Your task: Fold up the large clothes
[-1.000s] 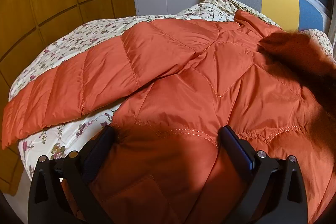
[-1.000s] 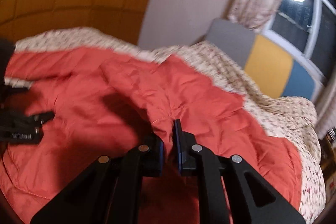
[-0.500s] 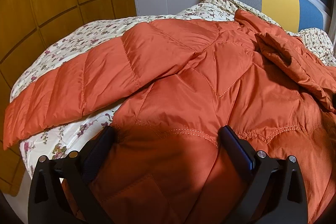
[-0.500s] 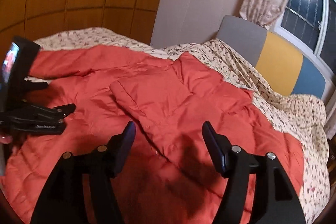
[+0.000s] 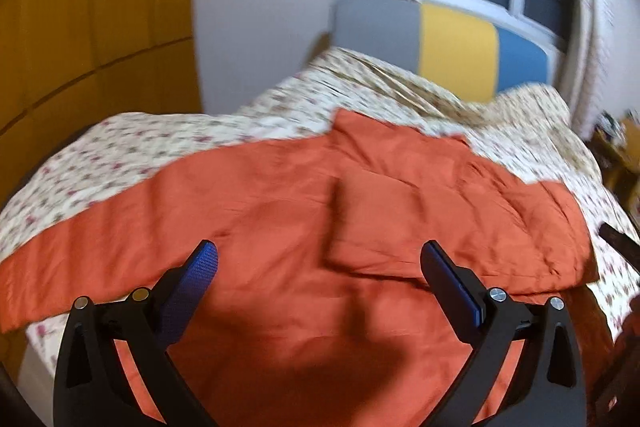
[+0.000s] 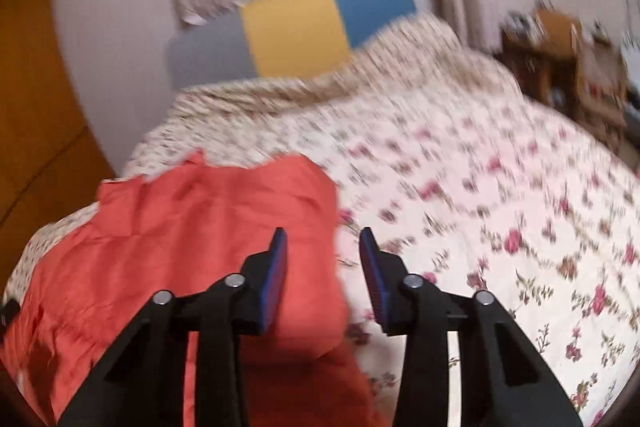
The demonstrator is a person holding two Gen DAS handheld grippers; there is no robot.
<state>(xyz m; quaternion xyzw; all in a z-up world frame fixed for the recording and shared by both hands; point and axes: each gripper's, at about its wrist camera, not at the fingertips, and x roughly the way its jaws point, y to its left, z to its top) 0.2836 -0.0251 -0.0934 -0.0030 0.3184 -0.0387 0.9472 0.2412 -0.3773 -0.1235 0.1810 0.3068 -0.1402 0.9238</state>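
**A:** Where did the orange puffer jacket (image 5: 280, 211) lie?

**B:** Spread across the bed, on the floral bedspread (image 5: 132, 143). One sleeve (image 5: 92, 239) stretched out flat toward the left side of the bed. The other sleeve (image 5: 372, 223) lay folded in over the body of the jacket. Beyond it stood a headboard (image 5: 452, 47) in grey, yellow and blue panels.

**A:** And the left gripper (image 5: 320, 263)?

**B:** Its jaws were spread wide, blue pads (image 5: 196, 275) facing each other, with nothing between them. It hovered above the jacket's lower part; I could not tell whether it touched the fabric.

**A:** The right gripper (image 6: 323, 255)?

**B:** Released as well, though with a narrower gap. It sat over the jacket's right edge (image 6: 320, 227): its left finger (image 6: 274, 275) was in front of orange fabric, its right finger (image 6: 374, 275) in front of bare bedspread (image 6: 480, 187). Nothing was pinched between them. Both views were blurred, so stitching and finer detail were lost.
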